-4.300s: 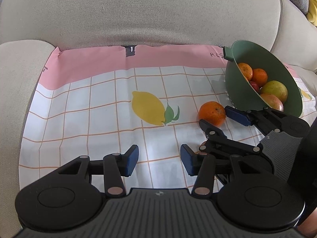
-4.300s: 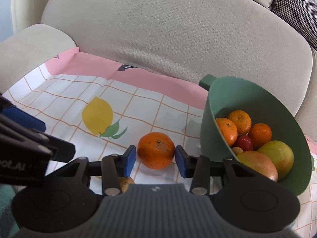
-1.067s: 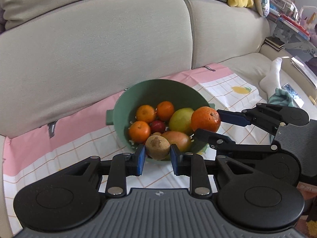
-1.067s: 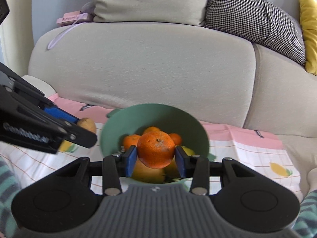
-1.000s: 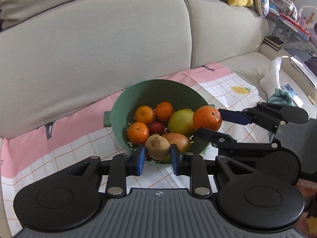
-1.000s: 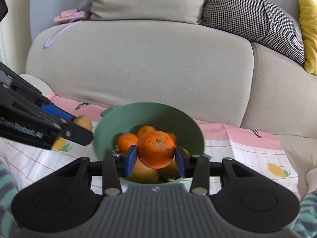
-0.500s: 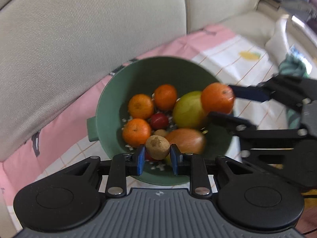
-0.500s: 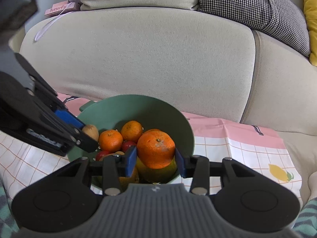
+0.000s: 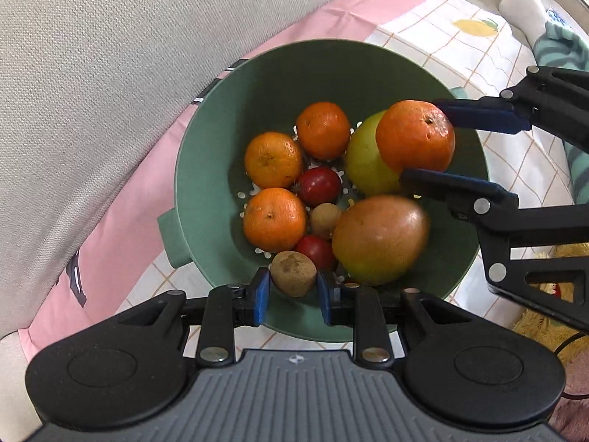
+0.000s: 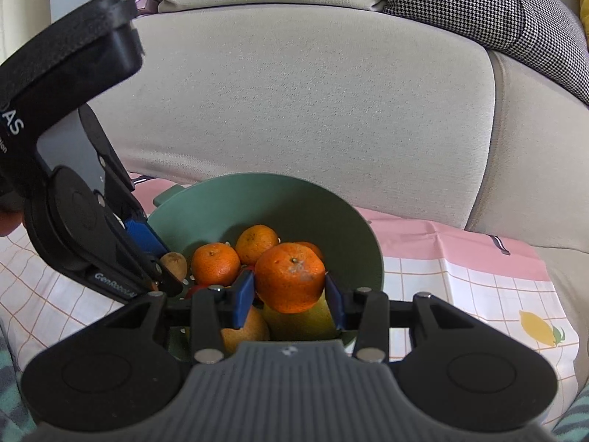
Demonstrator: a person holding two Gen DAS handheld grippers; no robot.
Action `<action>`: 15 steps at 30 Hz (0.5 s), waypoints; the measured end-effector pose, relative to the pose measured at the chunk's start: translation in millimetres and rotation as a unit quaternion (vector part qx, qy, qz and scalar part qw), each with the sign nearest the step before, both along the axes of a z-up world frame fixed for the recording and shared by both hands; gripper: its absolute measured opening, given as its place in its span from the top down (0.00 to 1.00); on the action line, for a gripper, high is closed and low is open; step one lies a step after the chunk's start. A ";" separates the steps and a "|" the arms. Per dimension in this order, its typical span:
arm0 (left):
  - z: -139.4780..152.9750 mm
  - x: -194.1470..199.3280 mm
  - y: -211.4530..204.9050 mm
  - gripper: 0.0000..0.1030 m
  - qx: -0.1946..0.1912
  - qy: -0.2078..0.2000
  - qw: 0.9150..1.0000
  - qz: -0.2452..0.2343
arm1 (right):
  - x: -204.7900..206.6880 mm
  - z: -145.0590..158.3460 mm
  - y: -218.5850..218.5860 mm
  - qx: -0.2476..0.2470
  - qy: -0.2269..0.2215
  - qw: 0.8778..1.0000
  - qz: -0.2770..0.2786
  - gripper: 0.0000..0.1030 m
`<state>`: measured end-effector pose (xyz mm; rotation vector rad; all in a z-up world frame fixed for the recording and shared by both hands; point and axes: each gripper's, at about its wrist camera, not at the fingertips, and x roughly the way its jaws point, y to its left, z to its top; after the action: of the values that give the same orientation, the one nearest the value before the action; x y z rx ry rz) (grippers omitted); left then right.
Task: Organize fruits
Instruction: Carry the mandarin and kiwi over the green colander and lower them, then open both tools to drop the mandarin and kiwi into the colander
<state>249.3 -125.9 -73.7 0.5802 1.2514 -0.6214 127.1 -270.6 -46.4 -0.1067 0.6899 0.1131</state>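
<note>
A green colander bowl (image 9: 206,169) sits on a pink checked cloth on the sofa and holds several fruits: oranges, a mango (image 9: 379,237), a green-yellow fruit, small red fruits. My left gripper (image 9: 293,289) is shut on a brown kiwi (image 9: 293,273) over the bowl's near rim. My right gripper (image 10: 289,293) is shut on an orange (image 10: 289,276) held above the fruits; it also shows in the left wrist view (image 9: 415,136). The bowl (image 10: 313,206) and the kiwi (image 10: 173,263) show in the right wrist view.
The beige sofa backrest (image 10: 294,110) rises right behind the bowl. The pink and white cloth (image 10: 460,272) spreads to both sides. A checked cushion (image 10: 497,11) lies on top of the backrest. A socked foot (image 9: 522,3) rests at the far right.
Both grippers have moved in over the bowl and lower, each still holding its fruit. The left wrist view now looks down into the bowl.
</note>
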 end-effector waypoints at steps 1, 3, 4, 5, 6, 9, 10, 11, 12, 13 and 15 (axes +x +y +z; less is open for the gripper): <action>-0.7 -0.3 1.1 0.68 -0.001 0.001 1.000 0.001 | 0.9 -0.6 0.3 0.000 0.001 1.000 0.001 0.62; -1.8 -1.4 2.9 0.67 -0.004 0.000 1.000 0.003 | 2.6 -1.7 1.3 0.001 0.003 1.000 0.003 0.62; -2.3 -2.4 3.8 0.67 -0.006 -0.001 1.000 0.003 | 3.4 -2.6 1.5 0.002 0.005 1.000 0.004 0.62; -2.9 -2.5 3.4 0.67 -0.006 -0.002 1.000 0.003 | 4.5 -3.4 1.4 0.004 0.007 1.000 0.005 0.62; -3.6 -2.0 2.3 0.67 -0.007 -0.002 1.000 0.001 | 6.0 -4.3 1.3 0.004 0.009 1.000 0.005 0.62; -4.7 -2.9 2.6 0.63 -0.012 -0.002 1.000 -0.005 | 10.0 -6.0 1.7 0.006 0.013 1.000 0.006 0.62; -5.5 -3.0 3.5 0.61 -0.014 -0.003 1.000 -0.007 | 10.7 -6.2 2.3 0.006 0.013 1.000 0.006 0.62; -5.0 -4.2 4.2 0.60 -0.017 -0.006 1.000 -0.009 | 11.6 -6.3 2.6 0.006 0.014 1.000 0.007 0.62; -4.2 -5.3 5.1 0.58 -0.021 -0.007 1.000 -0.009 | 12.6 -6.5 3.2 0.007 0.014 1.000 0.008 0.62; -2.6 -6.7 5.3 0.57 -0.025 -0.010 1.000 -0.008 | 13.0 -6.7 2.9 0.007 0.015 1.000 0.009 0.62; 2.9 -10.9 7.5 0.56 -0.034 -0.021 0.999 -0.006 | 14.7 -6.3 4.2 0.008 0.015 1.000 0.011 0.62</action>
<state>238.4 -118.4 -70.8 0.5417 1.1838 -0.6573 141.8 -266.4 -52.7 -0.0979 0.7176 0.1409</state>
